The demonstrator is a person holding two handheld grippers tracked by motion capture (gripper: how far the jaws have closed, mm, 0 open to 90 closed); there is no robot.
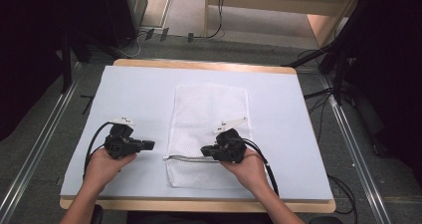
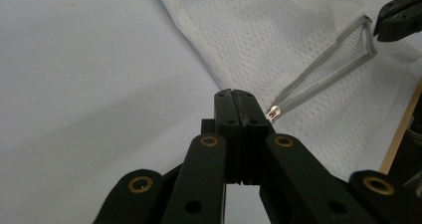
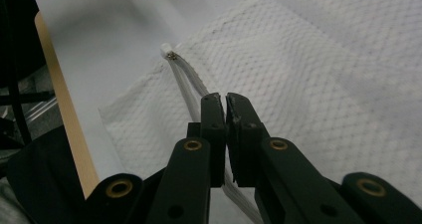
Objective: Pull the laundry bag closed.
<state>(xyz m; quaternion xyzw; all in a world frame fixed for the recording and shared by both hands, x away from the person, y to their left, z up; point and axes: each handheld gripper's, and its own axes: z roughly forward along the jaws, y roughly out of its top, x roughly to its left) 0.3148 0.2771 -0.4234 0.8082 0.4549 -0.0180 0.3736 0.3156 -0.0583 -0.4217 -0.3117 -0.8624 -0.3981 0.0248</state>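
- My left gripper (image 2: 233, 98): jaws pressed together, empty, beside the mesh bag (image 1: 211, 109).
- My right gripper (image 3: 223, 102): jaws clamped on the bag's zipper strip (image 3: 186, 79).

A white sheet (image 1: 149, 92) covers the surface — its wooden edge (image 1: 199, 64) shows at the far side. Beyond it, black cables (image 1: 149, 35) trail over grey floor (image 1: 45, 149) — metal rails (image 1: 356, 149) flank both sides.

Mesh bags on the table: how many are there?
1. A single white mesh bag lies flat on the table's middle, its zipper near the person's edge, where the right gripper pinches the zipper edge. The left gripper sits beside it.
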